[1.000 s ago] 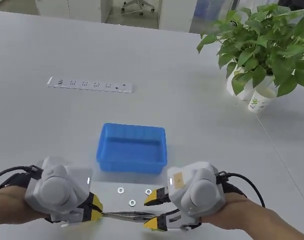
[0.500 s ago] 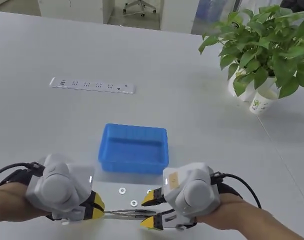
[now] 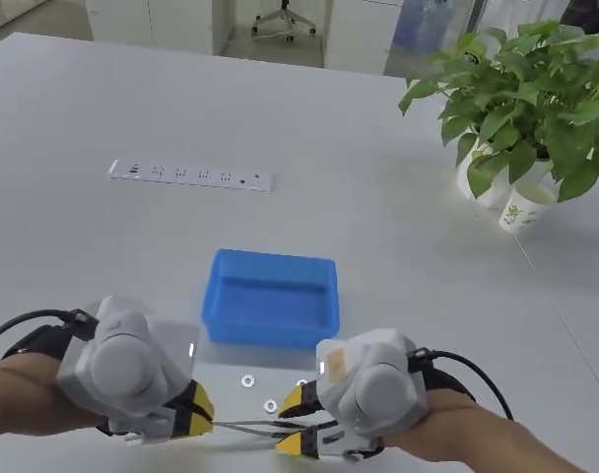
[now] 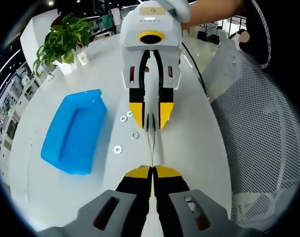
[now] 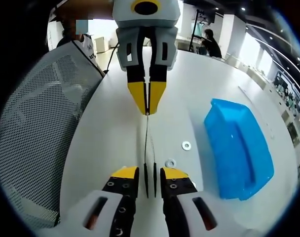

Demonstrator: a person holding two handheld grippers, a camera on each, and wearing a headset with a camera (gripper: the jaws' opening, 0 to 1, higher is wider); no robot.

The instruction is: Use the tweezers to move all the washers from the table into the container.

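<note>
The left hand-held gripper [image 4: 152, 173], a smooth white moulded body with black fingers and yellow pads, is clamped tight on one end of the tweezers [image 5: 146, 180]. At that end their two thin metal arms run together into a single line. The right hand-held gripper [image 5: 150, 175], of the same make, faces it nose to nose. Its jaws are narrowly parted and straddle the other end, where the arms lie apart and turn black, with a sliver of gap on each side. The tweezers lie level and low; I cannot tell whether they touch the worktop [image 3: 378, 227], a plain matt pale-grey surface.

The left hand [image 3: 24, 399] and right hand [image 3: 447, 434] grip the tools from behind, forearms coming in low from the near edge.

Just beyond the tweezers, three small flat metal washers [image 3: 247, 380] [image 3: 270, 405] [image 3: 301, 384] lie apart on the worktop. Near them, farther out, stands the container [image 3: 268, 330], a shallow rectangular blue plastic tray with rounded corners. Well beyond it lie a long white power strip [image 3: 191, 175] and a leafy green plant [image 3: 526, 99] in a white pot [image 3: 482, 182].
</note>
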